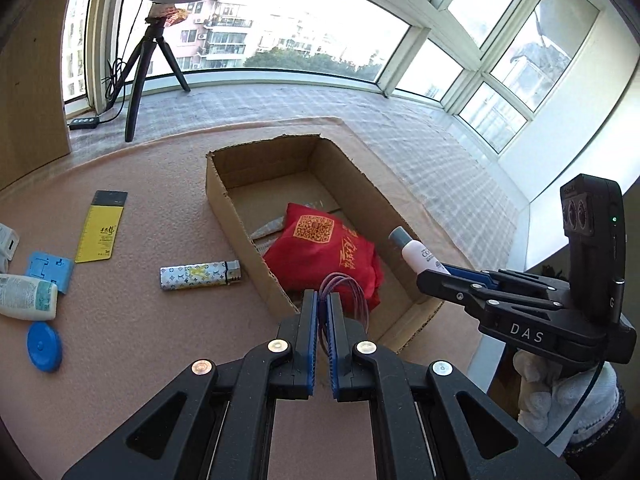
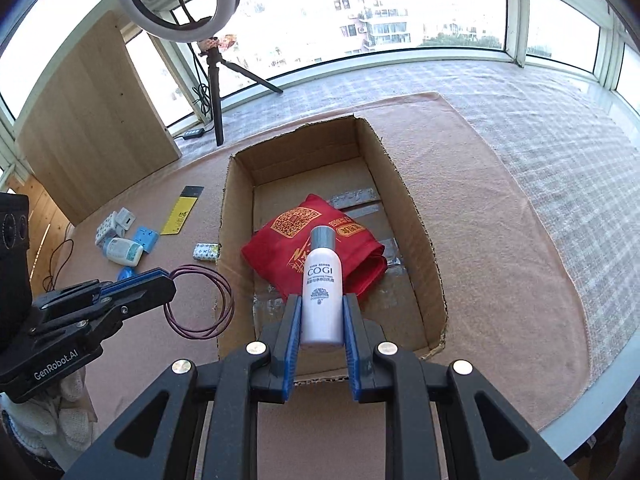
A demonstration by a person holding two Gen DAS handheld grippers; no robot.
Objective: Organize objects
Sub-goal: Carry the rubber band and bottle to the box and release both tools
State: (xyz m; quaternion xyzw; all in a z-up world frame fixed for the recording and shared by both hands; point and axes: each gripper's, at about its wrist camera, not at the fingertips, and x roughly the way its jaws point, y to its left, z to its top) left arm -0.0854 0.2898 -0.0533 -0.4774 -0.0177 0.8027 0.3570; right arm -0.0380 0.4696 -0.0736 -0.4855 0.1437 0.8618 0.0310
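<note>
Over the near end of an open cardboard box (image 2: 424,240) holding a red bag (image 2: 288,248), the right gripper (image 2: 322,316) clamps a white bottle (image 2: 322,292) and the left gripper (image 1: 322,308) pinches purple cord loops (image 2: 200,304); lower each inside the box walls before letting go.

A bag (image 2: 316,248) lies in the box (image 2: 420,236), lighter (image 1: 200,276) left outside.

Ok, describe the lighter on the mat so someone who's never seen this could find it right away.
Start at the open cardboard box in the middle of the pink mat. Just outside its left wall lies the lighter, flat on its side, one end nearly at the cardboard. Unlike the yellow card and the blue pieces further left, it is white with a small dark monogram print and a metal cap.
</note>
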